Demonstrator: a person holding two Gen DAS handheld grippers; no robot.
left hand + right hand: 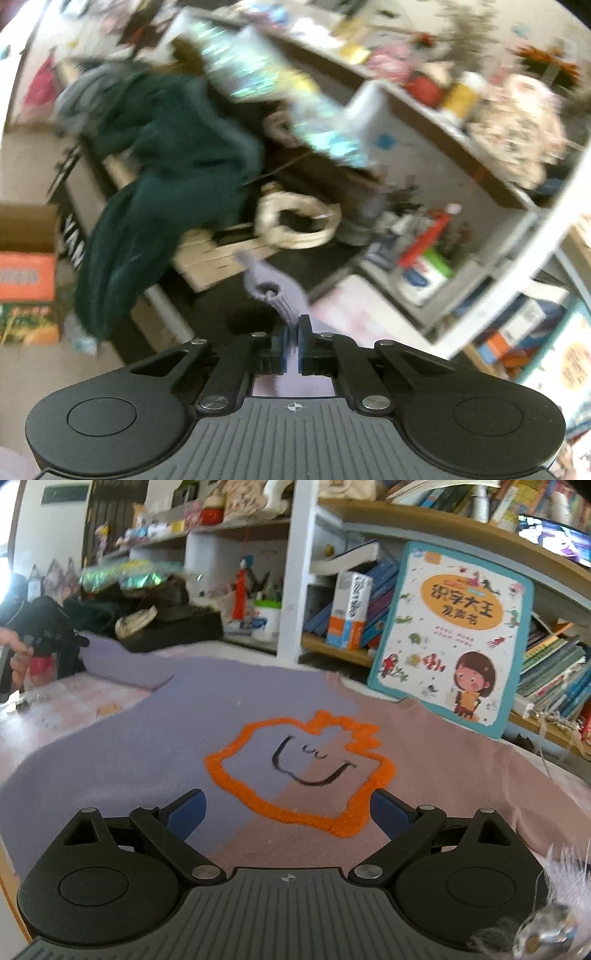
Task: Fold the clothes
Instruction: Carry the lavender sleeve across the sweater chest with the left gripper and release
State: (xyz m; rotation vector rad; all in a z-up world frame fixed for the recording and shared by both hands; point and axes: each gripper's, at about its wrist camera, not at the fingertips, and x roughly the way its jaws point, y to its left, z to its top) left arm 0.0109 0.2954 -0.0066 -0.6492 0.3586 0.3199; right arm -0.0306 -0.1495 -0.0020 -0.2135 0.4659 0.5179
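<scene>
My left gripper (293,332) is clamped on a ribbed lilac cuff (275,295) of the sweater, its 2 blue pads pinched together with the knit bunched up between them and sticking out ahead. My right gripper (288,805) hangs with its jaws wide apart and nothing between them, above the sweater (147,746), which lies spread flat on the pink checked tabletop (55,701). The sweater is lilac on the left half and dusty pink on the right, with an orange fuzzy outline (299,771) and a black smile on the chest. Behind it a children's picture book (450,638) leans against the bookshelf (424,520), its lower edge just at the sweater's far edge. A white shelf post (295,572) stands to its left. Only the right view shows the garment's spread and the person's hand (14,653) at the far left, near the raised sleeve (122,664). Only the left view, badly blurred, shows a dark green garment (166,166) draped over a pale wooden piece (218,254), a cream woven ring (295,225) beside it, and an orange cardboard box (27,273) on the floor. The iridescent wrapped bundle (258,85) appears in both views.
</scene>
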